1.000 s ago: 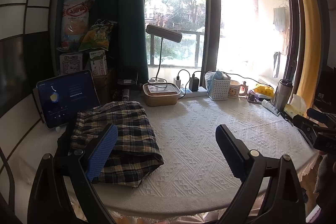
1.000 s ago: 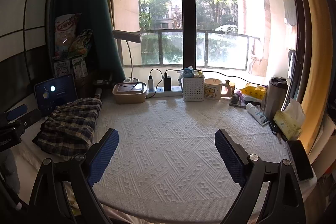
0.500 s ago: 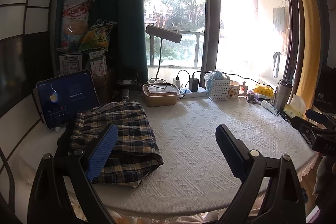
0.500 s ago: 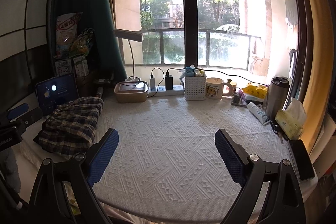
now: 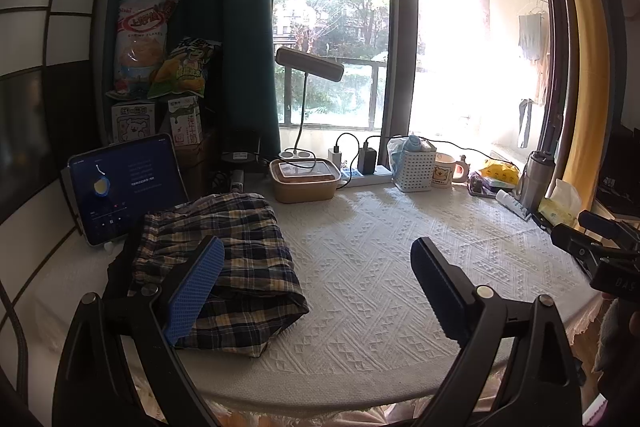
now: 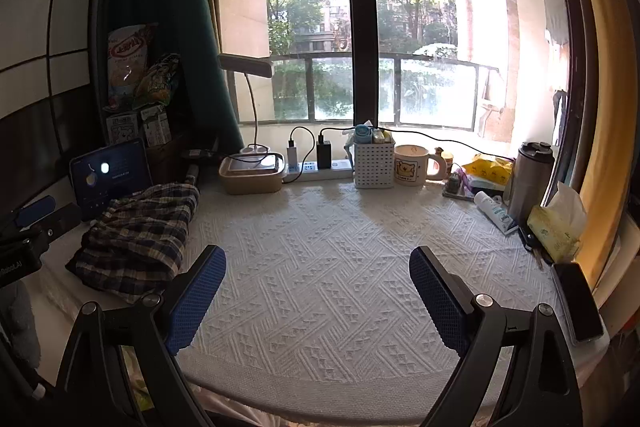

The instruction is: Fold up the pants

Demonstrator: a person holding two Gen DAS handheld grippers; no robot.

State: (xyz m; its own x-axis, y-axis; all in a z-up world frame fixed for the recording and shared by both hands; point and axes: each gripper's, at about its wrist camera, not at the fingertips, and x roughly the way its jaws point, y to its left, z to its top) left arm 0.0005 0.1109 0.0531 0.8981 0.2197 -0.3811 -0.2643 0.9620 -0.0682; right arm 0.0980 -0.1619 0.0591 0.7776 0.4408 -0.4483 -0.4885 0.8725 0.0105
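Plaid pants (image 5: 240, 259) in navy, white and yellow lie folded in a bundle on the left part of the white textured tablecloth (image 5: 380, 251); the right wrist view shows the pants (image 6: 140, 227) at the table's left edge. My left gripper (image 5: 316, 291) is open above the front of the table, its left blue pad in front of the bundle and nothing between the fingers. My right gripper (image 6: 318, 297) is open over bare cloth near the front edge, to the right of the pants. Each gripper appears at the edge of the other's view.
A tablet (image 5: 124, 187) stands behind the pants. Along the window are a lidded box (image 5: 306, 179), power strip (image 6: 316, 167), white basket (image 6: 374, 163), mug (image 6: 412, 165) and lamp (image 5: 308, 65). A flask (image 6: 528, 179), tissues (image 6: 556, 223) and phone (image 6: 578, 303) line the right edge.
Almost nothing differs. The right wrist view has shifted slightly, so the window items sit a little further right; the pants and the left gripper have stayed put.
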